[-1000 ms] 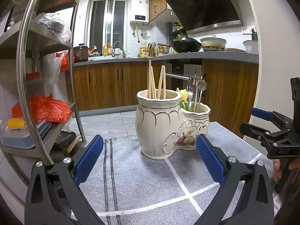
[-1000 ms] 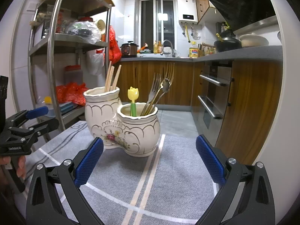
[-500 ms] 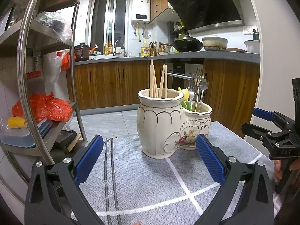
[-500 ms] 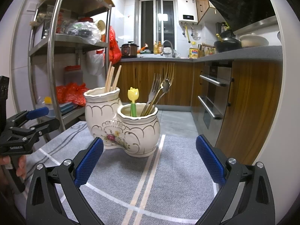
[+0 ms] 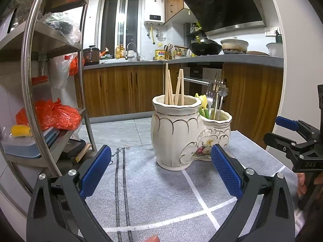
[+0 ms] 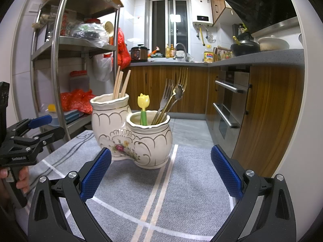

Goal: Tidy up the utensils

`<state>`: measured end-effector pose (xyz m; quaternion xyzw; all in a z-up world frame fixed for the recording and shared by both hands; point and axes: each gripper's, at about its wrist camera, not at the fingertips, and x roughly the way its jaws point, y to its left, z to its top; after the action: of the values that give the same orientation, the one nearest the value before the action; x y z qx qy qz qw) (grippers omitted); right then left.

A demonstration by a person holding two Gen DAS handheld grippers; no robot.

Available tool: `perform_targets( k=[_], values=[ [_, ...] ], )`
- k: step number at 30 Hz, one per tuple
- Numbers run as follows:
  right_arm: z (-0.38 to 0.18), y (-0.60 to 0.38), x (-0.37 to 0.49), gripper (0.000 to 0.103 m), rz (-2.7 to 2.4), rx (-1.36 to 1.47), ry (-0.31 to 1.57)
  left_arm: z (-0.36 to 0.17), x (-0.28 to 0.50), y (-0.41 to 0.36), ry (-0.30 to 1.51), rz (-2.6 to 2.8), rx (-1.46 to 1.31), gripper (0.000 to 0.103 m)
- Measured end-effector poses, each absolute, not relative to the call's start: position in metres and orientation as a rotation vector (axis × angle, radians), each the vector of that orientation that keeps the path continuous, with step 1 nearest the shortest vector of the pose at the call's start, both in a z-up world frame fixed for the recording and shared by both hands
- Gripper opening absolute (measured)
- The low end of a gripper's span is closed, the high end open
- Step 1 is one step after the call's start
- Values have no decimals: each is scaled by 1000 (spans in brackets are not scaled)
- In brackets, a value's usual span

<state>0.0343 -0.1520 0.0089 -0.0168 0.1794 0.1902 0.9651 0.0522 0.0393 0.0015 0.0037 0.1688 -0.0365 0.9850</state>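
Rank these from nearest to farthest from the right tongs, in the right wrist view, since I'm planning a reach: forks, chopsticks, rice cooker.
1. Forks, in the short front pot, nearest the right tongs.
2. Chopsticks, in the tall pot behind, to the left.
3. Rice cooker, on the far counter.

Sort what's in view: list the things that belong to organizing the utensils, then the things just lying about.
Job: ceramic holder, chopsticks, forks, tulip-topped utensil.

Lying about: red bags, wok, rice cooker, oil bottle, striped cloth.

Black hand-held gripper (image 5: 160, 173) frames, blue ribbed pads (image 5: 94, 172), silver screws.
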Motion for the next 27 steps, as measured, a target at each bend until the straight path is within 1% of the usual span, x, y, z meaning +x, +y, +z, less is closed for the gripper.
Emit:
perform_targets(
  k=[27],
  values=[
    [9,-152,34,98,385,-34,363,4,52,40,333,-61,15,97]
  ],
)
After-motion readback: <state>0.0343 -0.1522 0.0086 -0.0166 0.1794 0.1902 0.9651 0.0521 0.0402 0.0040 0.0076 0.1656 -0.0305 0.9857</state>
